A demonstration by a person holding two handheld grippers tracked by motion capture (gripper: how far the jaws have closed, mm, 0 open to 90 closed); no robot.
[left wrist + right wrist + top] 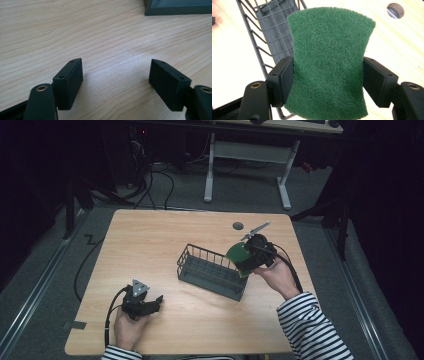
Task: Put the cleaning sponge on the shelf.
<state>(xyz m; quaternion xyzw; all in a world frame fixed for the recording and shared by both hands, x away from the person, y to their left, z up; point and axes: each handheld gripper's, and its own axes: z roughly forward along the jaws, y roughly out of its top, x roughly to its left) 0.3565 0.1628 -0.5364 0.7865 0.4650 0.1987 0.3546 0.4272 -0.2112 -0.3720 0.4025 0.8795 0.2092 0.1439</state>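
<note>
Looking down from the high view, we see a dark grey wire-mesh basket [212,271], long and rectangular, sitting near the middle of the light wooden table [150,240], turned at an angle to the table edges. As far as we can tell there's nothing inside it: bare mesh floor in the high view, and the same in the right gripper view, where the basket [270,27] runs up behind the pad.

The right gripper [248,261] is held over the basket's right end. Its jaws are clamped on a green rectangular scouring pad [238,255]. In the right gripper view the pad [328,62] is squeezed in at the waist between the two black jaws, bulging wider above and below them. So the pad is in the air, held, not in the basket and not on the table. We can't tell whether its lower edge touches the basket rim.

The left gripper [152,302] is at the near left of the table, well apart from the basket, in the person's left hand [127,327]. In the left gripper view its jaws stand wide apart with nothing between them, just wood grain below, and a corner of the basket [177,8] at top right.

A small round hole [238,226] sits in the tabletop near the far edge, beyond the right gripper.
</note>
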